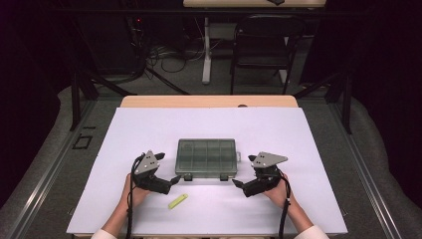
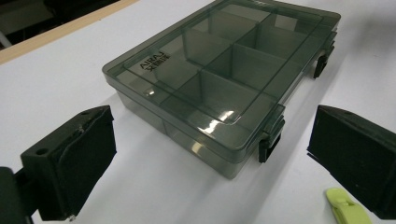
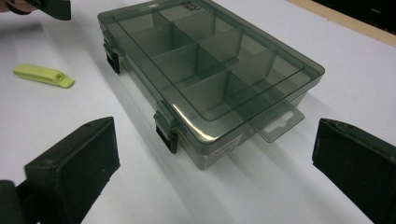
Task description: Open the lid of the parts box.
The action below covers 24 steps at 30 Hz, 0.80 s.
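One smoke-grey compartment box [image 1: 206, 156], lid shut, flat on the white counter [image 1: 278, 129], lying between the two tools and just ahead of both. Clear tinted lid over a grid of dividers, cells bare as far as can be seen. Two dark latches on the near long edge: left latch [image 1: 187, 177] just ahead of the left tool [image 1: 174, 179], right latch [image 1: 224, 177] just ahead of the right tool [image 1: 238, 183]. Both latches down against the box wall. Hang tab [image 3: 275, 125] jutting from the short end nearest the right tool.

Left tool spread wide, nothing between its jaws, apart from the box; seen from its own camera, box corner and one latch [image 2: 270, 139] framed in the gap, slightly toward the right jaw. Right tool likewise spread wide and empty, clear of the box; seen from its own camera, the near latch [image 3: 167, 125] and the tab end of the box [image 3: 210, 70] sit in the gap between its jaws.

Behind and beside the left tool, toward the person: a small lime-green clip [image 1: 177, 201], flat on the counter, well apart from the box, just beside the left tool's right jaw in the left gripper view [image 2: 348, 209].

Beyond the counter's far edge: a dark folding chair [image 1: 263, 45] and loose cables [image 1: 169, 55] on the floor.
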Motion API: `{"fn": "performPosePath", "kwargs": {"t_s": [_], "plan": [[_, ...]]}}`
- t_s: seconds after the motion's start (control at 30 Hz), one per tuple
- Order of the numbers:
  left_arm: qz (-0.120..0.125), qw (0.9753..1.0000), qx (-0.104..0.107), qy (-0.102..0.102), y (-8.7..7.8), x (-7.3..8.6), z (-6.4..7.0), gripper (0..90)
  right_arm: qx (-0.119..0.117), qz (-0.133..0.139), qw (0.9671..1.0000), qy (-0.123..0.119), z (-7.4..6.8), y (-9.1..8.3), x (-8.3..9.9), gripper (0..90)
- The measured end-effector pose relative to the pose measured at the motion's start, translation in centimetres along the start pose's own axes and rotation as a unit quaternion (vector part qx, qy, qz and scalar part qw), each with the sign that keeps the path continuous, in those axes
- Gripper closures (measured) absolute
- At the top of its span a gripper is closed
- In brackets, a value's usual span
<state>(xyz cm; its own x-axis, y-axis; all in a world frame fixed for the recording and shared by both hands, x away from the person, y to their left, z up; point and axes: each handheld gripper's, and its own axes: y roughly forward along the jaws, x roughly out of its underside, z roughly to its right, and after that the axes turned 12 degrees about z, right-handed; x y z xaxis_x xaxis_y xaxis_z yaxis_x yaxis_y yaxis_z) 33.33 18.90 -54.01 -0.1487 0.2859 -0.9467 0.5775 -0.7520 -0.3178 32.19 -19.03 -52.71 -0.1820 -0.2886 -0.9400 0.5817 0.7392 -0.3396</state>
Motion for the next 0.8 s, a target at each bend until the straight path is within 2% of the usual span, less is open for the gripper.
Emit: {"fn": "performPosePath", "kwargs": {"t_s": [0.2, 0.4, 0.53, 0.8], "plan": [[-0.012, 0.9998, 0.008, 0.01, 0.4, 0.1, 0.2, 5.8, -0.011, -0.018, 0.9998, 0.001, -0.1, 0.5, 0.2, 2.7], [-0.025, 0.9995, 0.014, 0.011, 0.8, 0.4, 0.3, 15.1, -0.006, -0.033, 0.9994, -0.007, -0.2, 1.3, 0.4, 14.2], [-0.036, 0.9991, 0.02, 0.014, 1.0, 0.7, 0.4, 19.7, -0.002, -0.041, 0.9991, -0.006, -0.2, 2.0, 0.5, 18.2], [-0.045, 0.9986, 0.02, 0.016, 1.2, 0.9, 0.4, 31.1, 0.004, -0.046, 0.9989, -0.004, -0.1, 2.2, 0.7, 31.8]]}}
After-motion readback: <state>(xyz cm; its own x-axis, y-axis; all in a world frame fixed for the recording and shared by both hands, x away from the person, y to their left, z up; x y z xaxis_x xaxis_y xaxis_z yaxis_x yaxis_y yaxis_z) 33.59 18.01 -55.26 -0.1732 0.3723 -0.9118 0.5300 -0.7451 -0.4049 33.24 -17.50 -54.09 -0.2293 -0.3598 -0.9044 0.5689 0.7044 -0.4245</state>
